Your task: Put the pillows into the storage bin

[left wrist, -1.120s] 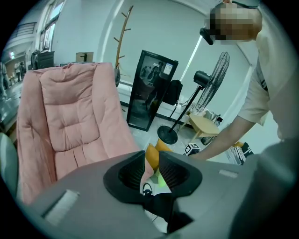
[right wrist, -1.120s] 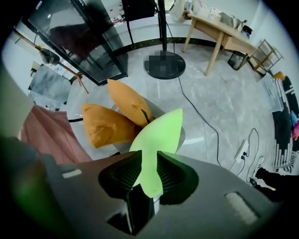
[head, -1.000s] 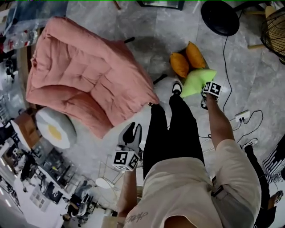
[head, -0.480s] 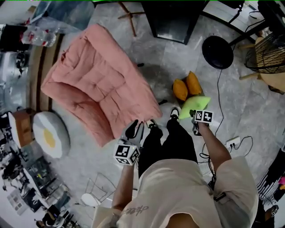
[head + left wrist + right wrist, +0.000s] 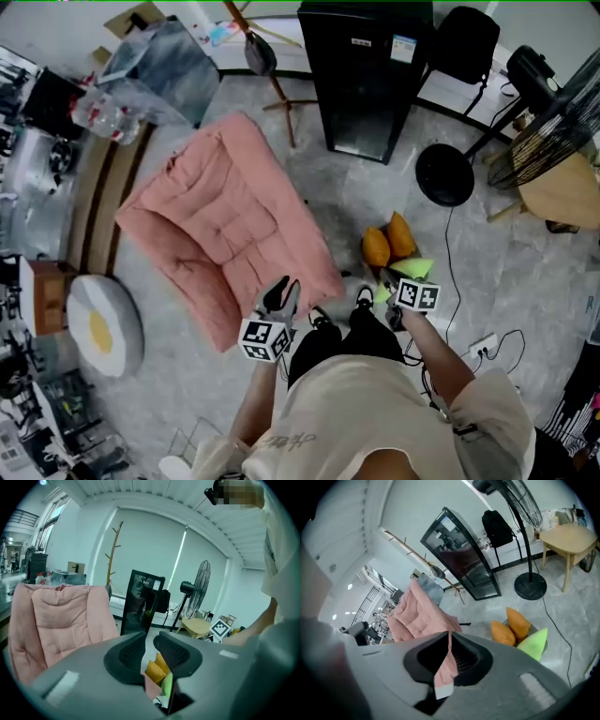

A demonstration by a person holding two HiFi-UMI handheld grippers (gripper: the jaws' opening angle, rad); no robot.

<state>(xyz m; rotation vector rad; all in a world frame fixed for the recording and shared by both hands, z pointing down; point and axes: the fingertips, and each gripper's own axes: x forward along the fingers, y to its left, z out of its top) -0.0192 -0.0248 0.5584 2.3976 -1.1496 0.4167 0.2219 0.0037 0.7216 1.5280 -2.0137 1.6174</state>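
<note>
We see the green pillow (image 5: 534,643), a pointed wedge, propped against two orange pillows (image 5: 504,632), beyond and right of the right gripper (image 5: 449,637); the bin under them we can hardly make out. That gripper tilts downward, and its empty jaws have just been closing, now nearly together. The left gripper (image 5: 149,641) holds its jaws apart, empty.

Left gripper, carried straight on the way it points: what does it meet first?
Probably the floor just before the black cabinet, though depth is unclear. The left gripper has open jaws that hold nothing; the pink chair lies off to its left.
</note>
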